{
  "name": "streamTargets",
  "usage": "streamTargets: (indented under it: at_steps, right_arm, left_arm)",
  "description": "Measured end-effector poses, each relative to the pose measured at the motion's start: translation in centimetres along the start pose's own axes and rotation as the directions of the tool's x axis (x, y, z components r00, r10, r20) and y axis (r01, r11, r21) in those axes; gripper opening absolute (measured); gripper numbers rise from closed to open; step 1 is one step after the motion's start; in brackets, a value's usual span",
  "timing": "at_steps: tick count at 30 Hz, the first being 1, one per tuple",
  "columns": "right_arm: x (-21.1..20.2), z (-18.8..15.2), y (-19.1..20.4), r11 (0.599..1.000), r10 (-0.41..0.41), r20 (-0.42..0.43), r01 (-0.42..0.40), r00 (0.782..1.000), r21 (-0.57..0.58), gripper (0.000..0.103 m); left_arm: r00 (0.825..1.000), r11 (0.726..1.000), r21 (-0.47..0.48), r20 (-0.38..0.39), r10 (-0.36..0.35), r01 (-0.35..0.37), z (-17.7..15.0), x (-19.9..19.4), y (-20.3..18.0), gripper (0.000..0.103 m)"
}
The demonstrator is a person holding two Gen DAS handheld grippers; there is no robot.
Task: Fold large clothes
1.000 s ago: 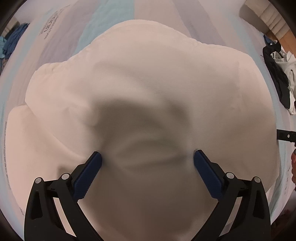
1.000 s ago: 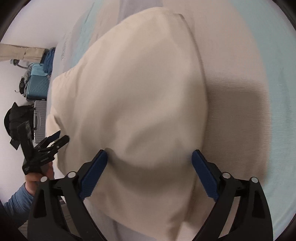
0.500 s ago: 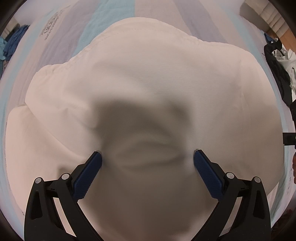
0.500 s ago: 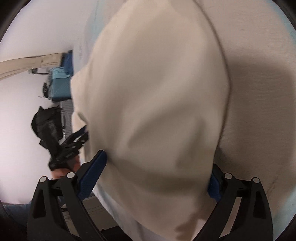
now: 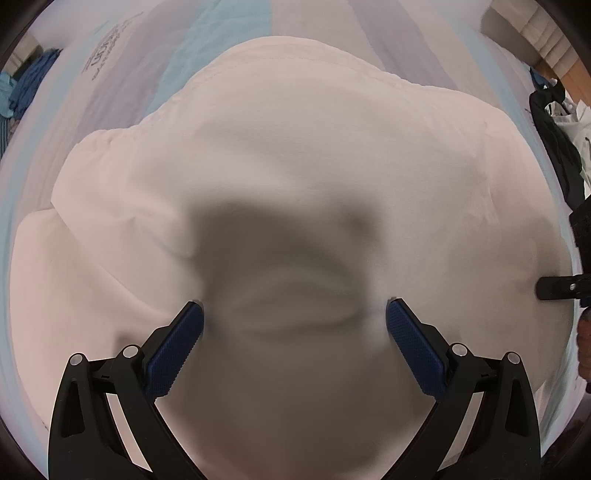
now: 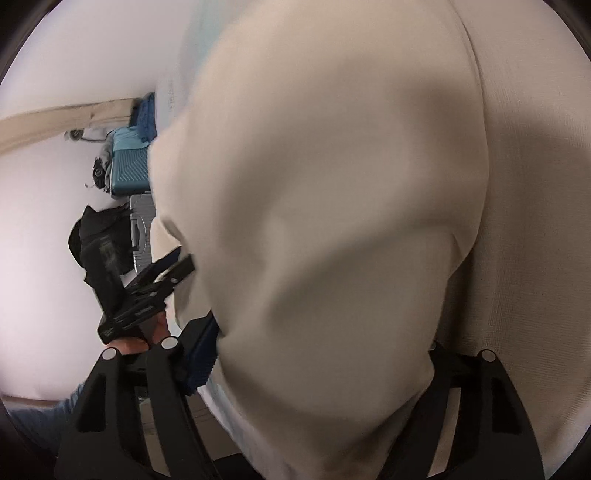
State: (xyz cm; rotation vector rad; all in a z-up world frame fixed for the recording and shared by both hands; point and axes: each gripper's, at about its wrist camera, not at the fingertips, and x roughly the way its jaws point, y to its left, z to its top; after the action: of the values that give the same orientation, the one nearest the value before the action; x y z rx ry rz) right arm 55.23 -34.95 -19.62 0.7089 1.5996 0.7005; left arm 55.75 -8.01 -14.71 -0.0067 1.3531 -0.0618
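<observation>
While we look down along the left gripper point(image 5: 294, 325), we see its two blue pads wide apart, with the tips resting on the cream garment point(image 5: 295, 155) and nothing clamped between them. The garment lies spread on the striped bedsheet point(image 5: 229, 33) and fills most of this view; a shallow wrinkle sits between the pads, under the gripper's shadow. At the right edge a black finger of the right gripper point(image 5: 561, 288) reaches onto the cloth, and dark clothes point(image 5: 557, 147) lie beyond the bed.

In the right wrist view a thick fold of the garment point(image 6: 332, 221) bulges between the jaws of the right gripper point(image 6: 325, 354). These jaws have just been closing on it. The left blue pad point(image 6: 201, 360) touches the fold, but the right pad is hidden under cloth, so we cannot tell if the grip is firm. At the left we see the left gripper point(image 6: 147, 291) in a hand point(image 6: 147, 332), and behind it a teal suitcase point(image 6: 127, 170).
</observation>
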Motion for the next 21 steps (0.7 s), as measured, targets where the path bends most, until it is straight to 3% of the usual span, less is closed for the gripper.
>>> streamTargets:
  at_steps: [4,8,12,16,21]
  right_arm:
    - [0.5,0.3,0.8,0.999,-0.036,0.005,0.036,0.999,0.012,0.070]
    - [0.5,0.0,1.6,0.998,-0.054,-0.006,0.054,0.999,0.010,0.042]
    - [-0.3,-0.3,2.4,0.990,-0.133,0.007,0.133,0.991,0.042,0.033]
    - [-0.1,-0.6,4.4,0.964,-0.261,0.030,0.259,0.965,0.064,0.030]
    - [0.3,-1.2,8.0,0.905,-0.425,0.074,0.421,0.902,0.067,0.024]
  left_arm:
    - [1.000,1.000,0.003,0.000,-0.001,0.001,0.3,0.4,0.2,0.098]
    - [1.000,1.000,0.000,-0.001,0.004,-0.004,0.3,0.7,0.7,0.097]
    - [1.000,1.000,-0.005,-0.007,0.014,-0.014,0.5,0.8,0.4,0.097]
    - [1.000,1.000,-0.008,-0.013,0.019,-0.019,0.7,0.7,0.3,0.098]
    - [1.000,1.000,0.001,0.013,0.019,-0.019,0.2,0.8,0.2,0.098]
